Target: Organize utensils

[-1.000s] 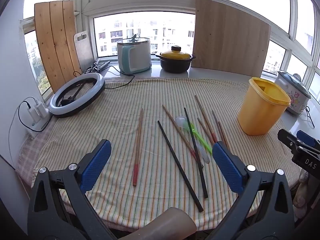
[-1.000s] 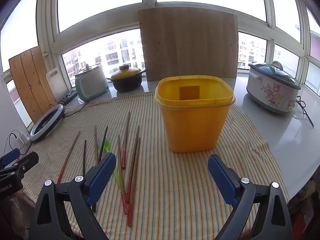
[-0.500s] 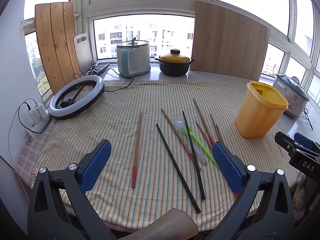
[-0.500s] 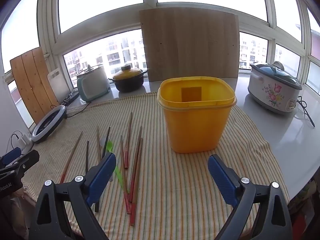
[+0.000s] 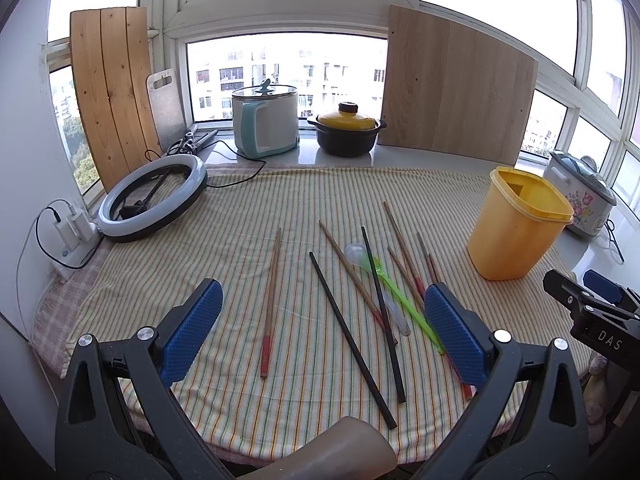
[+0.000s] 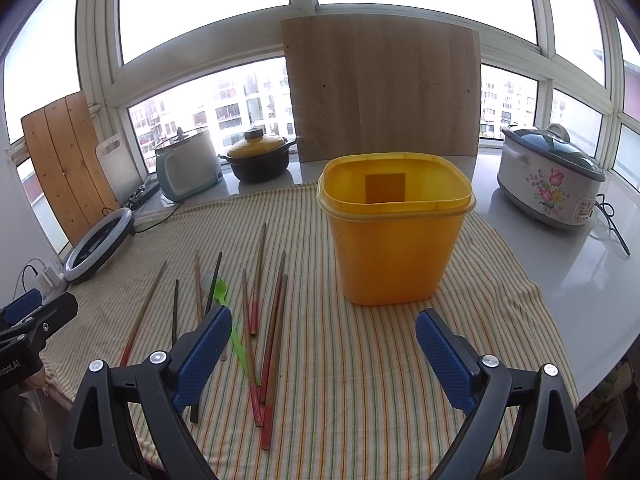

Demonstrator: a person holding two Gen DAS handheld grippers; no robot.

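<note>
Stuff hidden behind the blue pads

Green spoon [image 6: 230, 330] handle partly covered, red-tipped chopsticks [image 5: 466, 390] cut off behind pad, yellow bin [image 6: 394, 248] floor unseen.

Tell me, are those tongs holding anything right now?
No. Both the left tongs and right tongs are open and empty; the chopsticks lie on the cloth.

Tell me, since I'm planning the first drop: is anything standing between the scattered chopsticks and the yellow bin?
Nothing visible does. The chopsticks and the green spoon lie flat on the striped cloth, with only bare cloth between them and the yellow bin. The bin's mouth is open and looks empty. Both the left gripper and the right gripper are open, holding nothing.
</note>
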